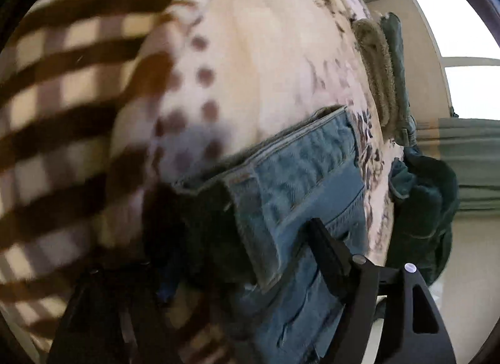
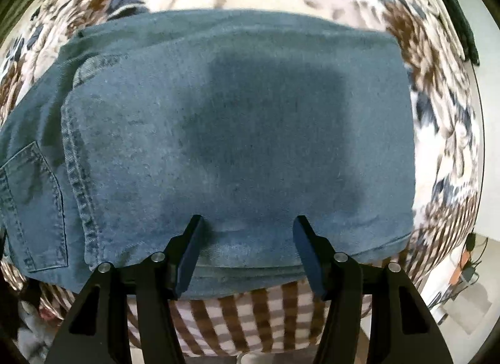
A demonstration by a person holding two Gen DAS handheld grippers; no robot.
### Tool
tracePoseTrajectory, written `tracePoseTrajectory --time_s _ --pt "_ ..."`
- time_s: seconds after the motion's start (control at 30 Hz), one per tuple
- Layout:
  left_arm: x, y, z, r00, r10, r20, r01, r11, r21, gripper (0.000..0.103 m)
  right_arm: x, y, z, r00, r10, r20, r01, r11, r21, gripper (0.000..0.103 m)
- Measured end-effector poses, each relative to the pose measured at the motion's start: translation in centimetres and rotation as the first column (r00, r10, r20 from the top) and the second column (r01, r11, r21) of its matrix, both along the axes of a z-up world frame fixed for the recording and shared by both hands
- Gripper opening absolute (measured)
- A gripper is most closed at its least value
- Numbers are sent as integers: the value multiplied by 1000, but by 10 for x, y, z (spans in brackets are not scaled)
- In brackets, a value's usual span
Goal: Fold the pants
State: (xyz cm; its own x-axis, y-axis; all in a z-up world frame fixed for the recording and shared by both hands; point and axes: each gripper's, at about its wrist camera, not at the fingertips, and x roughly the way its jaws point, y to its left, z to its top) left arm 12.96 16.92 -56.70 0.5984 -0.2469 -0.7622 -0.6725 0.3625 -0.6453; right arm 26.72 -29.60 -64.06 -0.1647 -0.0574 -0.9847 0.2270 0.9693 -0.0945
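The blue jeans (image 2: 237,113) lie folded flat on a floral bedspread (image 2: 437,88), with a back pocket showing at the left. My right gripper (image 2: 248,223) points straight down over their near edge. It is open and its two fingers stand wide apart with nothing pinched. The left wrist view is blurred. There a thick folded end of the jeans (image 1: 300,176) lies between the fingers of my left gripper (image 1: 259,207). Those fingers stand apart, the right finger (image 1: 328,251) resting on the denim and the left one only a dark smear. The pads do not clamp the cloth.
A brown-and-cream checked blanket (image 1: 62,98) covers the near side of the bed (image 2: 250,317). A dark green coat with a fur collar (image 1: 384,76) lies along the bed's far edge. Pale floor with cables (image 2: 465,267) shows at the right.
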Motion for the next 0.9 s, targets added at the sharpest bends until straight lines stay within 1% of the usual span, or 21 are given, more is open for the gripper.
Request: tracePoseTrajectory --time_s 0.07,0.13,0.17,0.2,0.23,0.27,0.3,0.33,0.37,0.4,0.47,0.5,0.53,0.57,0.6,0.63,0.7,0.73,0.8,0.9 --pt "-1 1 13 1000 12 29 -14 997 70 38 8 -5 3 1000 19 15 -19 1000 -5 61" --pt "-6 -3 28 995 7 98 -20 991 132 33 11 -5 8 999 27 27 -27 1000 -7 61" --pt "-5 -8 35 991 -20 136 -2 988 157 33 8 -6 8 999 29 30 -29 1000 -6 61" --pt "-3 -11 36 985 -44 169 17 987 160 33 6 -6 9 999 27 33 -27 1000 -3 61" --pt "3 -13 30 977 -70 203 46 991 122 34 5 -8 7 999 23 36 -23 1000 5 61" --pt "8 -13 22 977 -71 199 55 995 86 38 3 -8 4 999 18 36 -19 1000 17 61" --pt "16 -10 5 985 -60 161 56 998 27 38 1 -10 1 999 14 37 -15 1000 27 61" --pt "18 -8 -4 987 -44 154 44 999 -1 38 -2 -15 -2 999 7 41 -9 999 39 61" --pt "20 -6 -10 986 -26 165 29 999 -21 36 -4 -18 -3 999 1 49 -4 998 57 61" --pt "21 -5 -8 983 -5 185 7 1000 -12 32 -11 -22 -7 998 -1 55 -3 998 70 61" --pt "22 -11 11 977 -20 213 12 999 39 18 -16 -36 -11 997 -2 71 -6 995 101 61" --pt "23 -20 30 967 -42 250 25 997 74 18 -18 -40 -9 997 2 78 -11 993 114 61" --pt "26 -33 53 958 -74 279 42 992 116 18 -22 -46 -7 996 5 84 -16 991 130 65" --pt "30 -47 76 944 -111 311 69 987 143 17 -24 -51 -4 995 3 96 -18 988 153 71" --pt "34 -63 98 928 -144 342 93 982 162 17 -26 -60 1 994 -2 113 -19 982 188 86" --pt "35 -77 115 915 -175 364 115 977 181 17 -33 -72 1 992 -8 124 -18 977 211 94" --pt "41 -110 148 881 -250 402 178 962 209 17 -38 -96 9 990 -33 137 -3 967 255 98" --pt "45 -130 163 866 -279 416 205 955 214 17 -40 -107 14 989 -45 139 6 963 270 98" --pt "53 -172 184 836 -340 430 274 939 210 17 -46 -133 22 986 -76 151 30 957 290 98" --pt "60 -225 189 808 -392 439 358 920 162 17 -58 -181 40 975 -128 182 70 953 296 98"
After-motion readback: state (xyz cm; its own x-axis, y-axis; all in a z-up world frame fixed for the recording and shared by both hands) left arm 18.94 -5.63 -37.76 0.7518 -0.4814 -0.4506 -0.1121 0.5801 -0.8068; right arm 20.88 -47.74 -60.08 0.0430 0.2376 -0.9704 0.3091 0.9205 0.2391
